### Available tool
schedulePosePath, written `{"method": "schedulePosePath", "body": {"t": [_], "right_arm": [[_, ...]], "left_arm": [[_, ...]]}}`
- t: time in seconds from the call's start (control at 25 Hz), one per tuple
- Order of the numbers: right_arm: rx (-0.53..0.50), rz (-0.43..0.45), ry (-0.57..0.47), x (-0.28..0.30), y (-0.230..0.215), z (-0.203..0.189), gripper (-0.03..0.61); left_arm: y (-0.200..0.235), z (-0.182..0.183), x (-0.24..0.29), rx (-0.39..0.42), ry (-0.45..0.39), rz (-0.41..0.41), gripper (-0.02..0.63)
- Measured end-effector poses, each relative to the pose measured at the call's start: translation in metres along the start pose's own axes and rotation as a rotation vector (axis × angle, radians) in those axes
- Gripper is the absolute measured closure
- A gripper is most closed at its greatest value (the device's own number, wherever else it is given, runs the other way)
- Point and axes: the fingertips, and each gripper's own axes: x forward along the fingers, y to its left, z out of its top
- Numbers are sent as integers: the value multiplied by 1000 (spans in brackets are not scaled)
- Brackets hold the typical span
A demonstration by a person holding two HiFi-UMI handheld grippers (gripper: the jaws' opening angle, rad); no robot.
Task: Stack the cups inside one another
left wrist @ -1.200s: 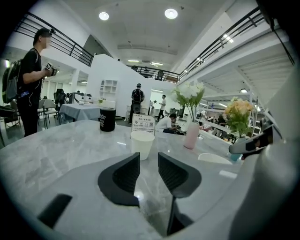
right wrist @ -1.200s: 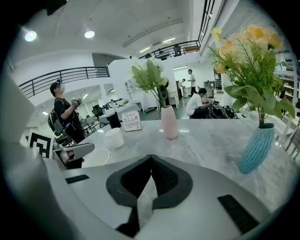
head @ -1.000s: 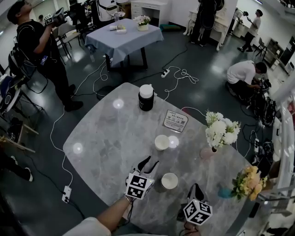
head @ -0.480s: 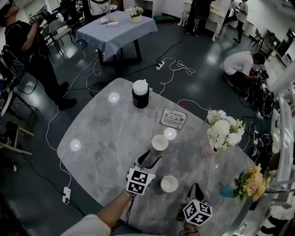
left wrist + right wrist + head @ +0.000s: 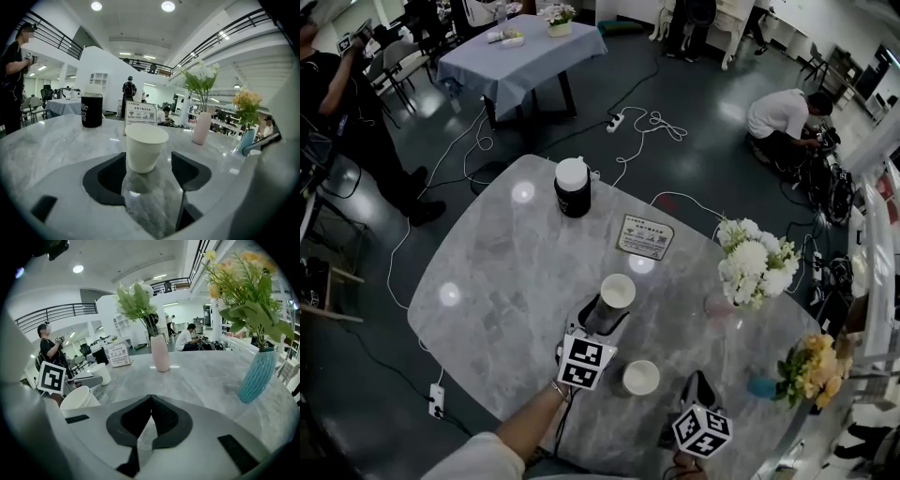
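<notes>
A white paper cup stands upright on the marble table. My left gripper has its jaws on either side of this cup. The jaws have just been opening, and a gap shows at the right pad, so they are not pressing on it. A second white cup stands nearer me, right of the left gripper's marker cube. It also shows at the left of the right gripper view. My right gripper rests low at the near edge, shut with nothing in it.
A black canister with a white lid and a sign card stand farther back. White flowers in a pink vase and yellow flowers in a blue vase stand at the right. People and cables are on the floor around the table.
My left gripper has moved forward to the far cup, and its jaws have widened to stand around it. The right gripper has stayed put.
</notes>
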Motion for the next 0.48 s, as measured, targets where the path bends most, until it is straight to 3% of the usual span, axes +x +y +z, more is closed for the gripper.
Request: {"method": "schedulePosePath", "body": {"t": [0.48], "right_arm": [[26, -14, -6, 3, 2, 2, 572]], "left_arm": [[3, 2, 14, 14, 53, 14, 287]]}}
